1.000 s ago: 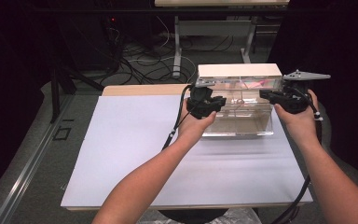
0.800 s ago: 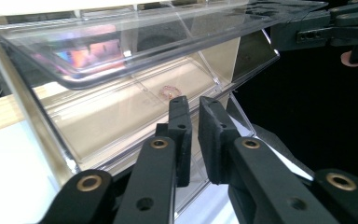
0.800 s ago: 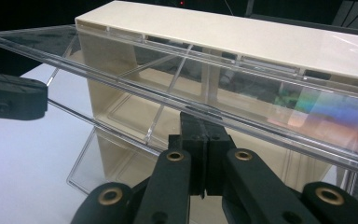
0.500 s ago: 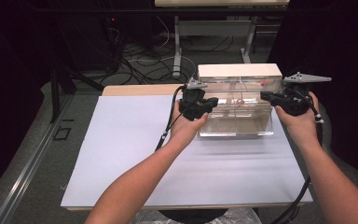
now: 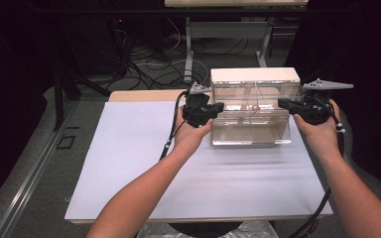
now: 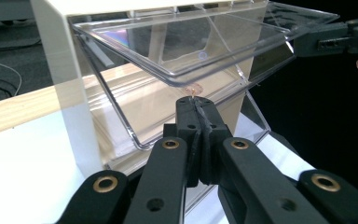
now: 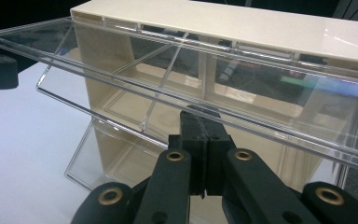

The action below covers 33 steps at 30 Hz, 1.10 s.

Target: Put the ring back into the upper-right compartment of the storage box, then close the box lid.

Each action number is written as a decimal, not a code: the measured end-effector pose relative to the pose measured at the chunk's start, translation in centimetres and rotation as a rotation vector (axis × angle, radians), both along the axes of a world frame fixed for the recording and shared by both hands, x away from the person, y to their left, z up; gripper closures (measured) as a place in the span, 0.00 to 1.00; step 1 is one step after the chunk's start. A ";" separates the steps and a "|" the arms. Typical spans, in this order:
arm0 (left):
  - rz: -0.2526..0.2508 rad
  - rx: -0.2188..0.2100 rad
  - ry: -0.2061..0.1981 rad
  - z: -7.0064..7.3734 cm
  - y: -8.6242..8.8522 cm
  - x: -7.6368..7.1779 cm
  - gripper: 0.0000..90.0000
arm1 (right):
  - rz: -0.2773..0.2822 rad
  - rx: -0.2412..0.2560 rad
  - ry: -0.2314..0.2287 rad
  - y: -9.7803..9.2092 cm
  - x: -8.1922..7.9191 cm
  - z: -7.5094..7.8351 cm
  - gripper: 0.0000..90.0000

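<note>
A cream cabinet [image 5: 255, 75] with clear tilt-out bins stands at the far right of the white sheet [image 5: 129, 163]. Its upper clear bin [image 6: 191, 51] [image 7: 121, 77] is tilted open, and the lower bin [image 5: 250, 131] leans out too. My left gripper [image 5: 221, 105] [image 6: 196, 102] is shut at the cabinet's left end, its tips just under the upper bin's rim beside a tiny pinkish speck. My right gripper [image 5: 281, 102] [image 7: 200, 114] is shut at the right end, tips touching that bin's front rim. Whether either pinches the plastic I cannot tell.
A wooden tabletop edge [image 5: 139, 95] shows behind the sheet. Cables and table legs [image 5: 188, 44] lie on the floor beyond. A grey floor strip [image 5: 39, 163] runs along the left. The sheet's left and near parts are bare.
My left gripper has slid left from the cabinet's front to its left end. The right gripper has stayed put.
</note>
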<state>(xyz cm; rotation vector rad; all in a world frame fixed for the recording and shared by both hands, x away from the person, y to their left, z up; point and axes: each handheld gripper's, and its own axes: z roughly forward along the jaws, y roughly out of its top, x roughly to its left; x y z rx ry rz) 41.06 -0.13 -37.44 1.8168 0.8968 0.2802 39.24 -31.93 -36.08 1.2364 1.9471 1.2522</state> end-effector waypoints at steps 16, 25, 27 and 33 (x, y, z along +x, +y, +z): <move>-0.001 -0.001 0.004 -0.1 0.3 -0.1 1.00 | -0.008 0.009 0.020 -0.4 -0.4 -0.8 1.00; -0.001 0.002 0.012 -0.6 0.3 -0.1 1.00 | -0.002 0.002 0.017 -0.5 -0.6 -1.2 1.00; -0.002 0.009 0.013 -0.8 0.3 -0.1 1.00 | 0.000 0.000 0.018 -0.5 -0.7 -1.4 1.00; 0.000 0.013 0.028 -1.3 0.5 0.0 1.00 | 0.005 0.009 0.032 -0.5 -0.9 -1.7 1.00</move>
